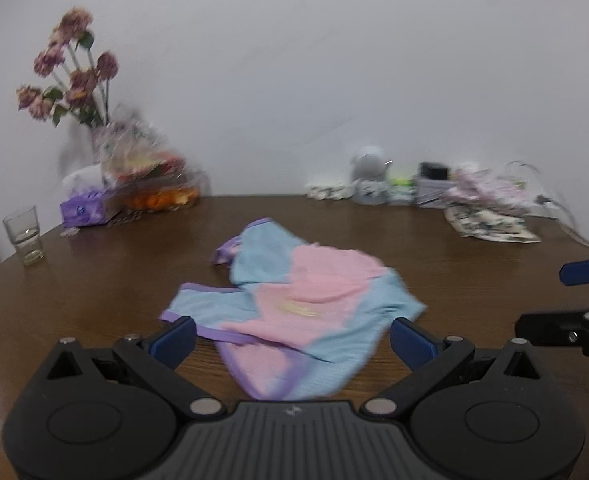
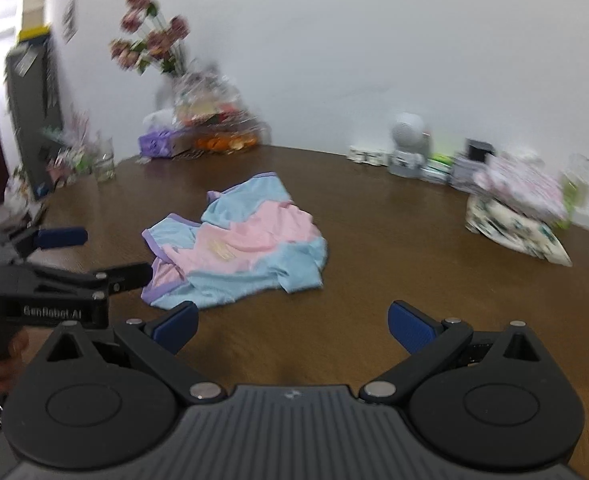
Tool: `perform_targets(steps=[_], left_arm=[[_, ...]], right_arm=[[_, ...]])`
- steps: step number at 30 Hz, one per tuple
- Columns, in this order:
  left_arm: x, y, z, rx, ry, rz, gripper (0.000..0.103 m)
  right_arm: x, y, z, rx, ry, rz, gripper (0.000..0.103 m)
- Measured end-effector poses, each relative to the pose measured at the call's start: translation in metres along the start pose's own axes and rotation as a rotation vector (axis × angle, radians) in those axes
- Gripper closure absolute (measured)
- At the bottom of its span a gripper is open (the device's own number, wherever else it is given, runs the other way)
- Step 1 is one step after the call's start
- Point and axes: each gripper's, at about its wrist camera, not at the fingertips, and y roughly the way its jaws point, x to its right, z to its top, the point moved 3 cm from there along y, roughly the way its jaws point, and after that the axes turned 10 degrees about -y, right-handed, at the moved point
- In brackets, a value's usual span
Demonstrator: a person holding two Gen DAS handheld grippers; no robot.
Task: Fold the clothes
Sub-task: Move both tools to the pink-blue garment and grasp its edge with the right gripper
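Note:
A small pink and light-blue garment with purple trim lies crumpled on the brown wooden table. My left gripper hovers open just above the garment's near edge, blue pads wide apart, nothing held. The same garment appears ahead and to the left in the right wrist view. My right gripper is open over bare table, short of the garment. The left gripper shows at the left of the right wrist view, and the right gripper's fingers show at the right edge of the left wrist view.
A vase of flowers, a wrapped fruit basket, a purple tissue box and a glass stand at the back left. A grey figure, boxes and a pile of patterned cloth sit at the back right.

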Motion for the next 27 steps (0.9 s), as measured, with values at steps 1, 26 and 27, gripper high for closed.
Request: perform_targets(steps=[1,26,27], left_arm=[[-0.009,0.008,0.004,-0.011,-0.006,0.02,0.0],[-0.088,0.145,0.02,-0.196,-0.016,0.083,0.035],[-0.086,0.147,0.02,-0.199,-0.015,0.077,0.04]], right_arm=[[-0.006,0.011,0.006,-0.008,-0.024,0.014,0.0],[-0.066,0.155,0.022,-0.156,-0.118,0.172,0.045],[-0.066,0.156,0.021,-0.154,-0.112,0.181,0.05]])
